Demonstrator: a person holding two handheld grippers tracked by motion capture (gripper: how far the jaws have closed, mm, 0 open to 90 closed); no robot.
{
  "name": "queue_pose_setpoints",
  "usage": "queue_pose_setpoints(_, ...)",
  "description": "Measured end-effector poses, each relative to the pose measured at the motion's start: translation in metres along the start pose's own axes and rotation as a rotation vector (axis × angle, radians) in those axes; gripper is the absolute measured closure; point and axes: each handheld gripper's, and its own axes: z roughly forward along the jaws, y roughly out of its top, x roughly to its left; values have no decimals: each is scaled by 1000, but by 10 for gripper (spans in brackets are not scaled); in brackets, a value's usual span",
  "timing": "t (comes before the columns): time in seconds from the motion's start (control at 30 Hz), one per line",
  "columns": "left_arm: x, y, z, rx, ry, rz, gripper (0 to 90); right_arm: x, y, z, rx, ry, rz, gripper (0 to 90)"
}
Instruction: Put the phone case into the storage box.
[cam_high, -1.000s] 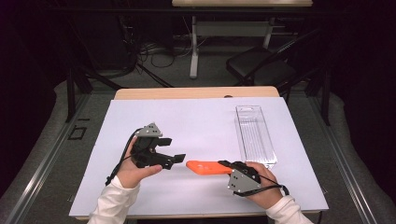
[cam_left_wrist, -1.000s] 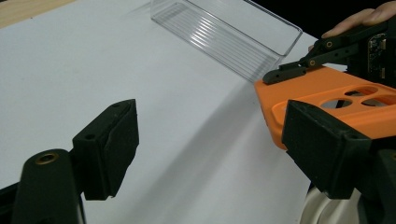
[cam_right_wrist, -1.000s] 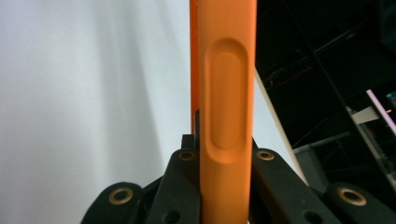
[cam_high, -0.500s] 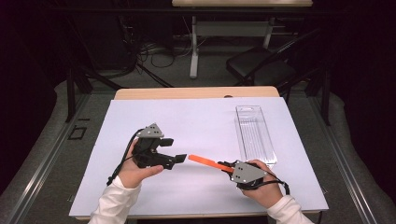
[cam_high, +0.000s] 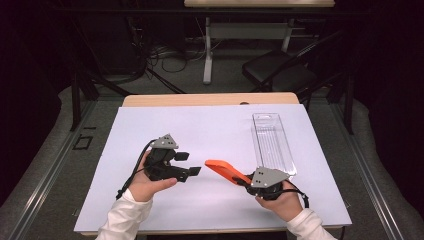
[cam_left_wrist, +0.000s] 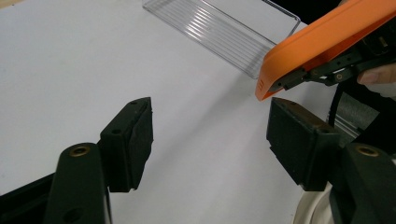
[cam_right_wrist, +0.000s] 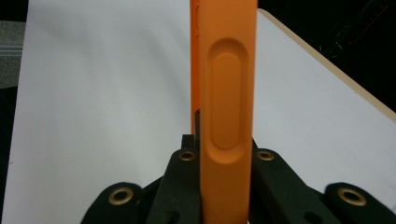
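A flat orange case-like thing is held off the white sheet with my right gripper shut on one end. Its free end points left at my left gripper. The right gripper view looks along the orange thing, clamped edge-on between the black jaws of the right gripper. In the left gripper view, my left gripper is open. Its jaws have just been closing, with nothing between them. The orange thing's end hangs just beyond its right-hand fingertip.
A clear ribbed plastic tray lies at the right of the white sheet that covers the wooden table; the tray is behind the orange thing. A dark chair and desk legs stand beyond the table.
The right hand has turned the orange thing from flat onto a slant, and its free end has come closer to the left gripper. The left jaws stand narrower than before.
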Motion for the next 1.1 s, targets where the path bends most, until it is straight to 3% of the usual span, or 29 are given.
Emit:
queue_pose_setpoints(0.4,-5,1,1,-37,-21,-3,393,-1,-1,1,12,24,103,872)
queue_pose_setpoints(0.67,-5,0,8,-62,-49,-28,393,-1,-2,3,-18,55,188,872)
queue_pose_setpoints(1.1,-9,-2,19,-70,-87,-42,426,5,-2,8,-28,78,189,872)
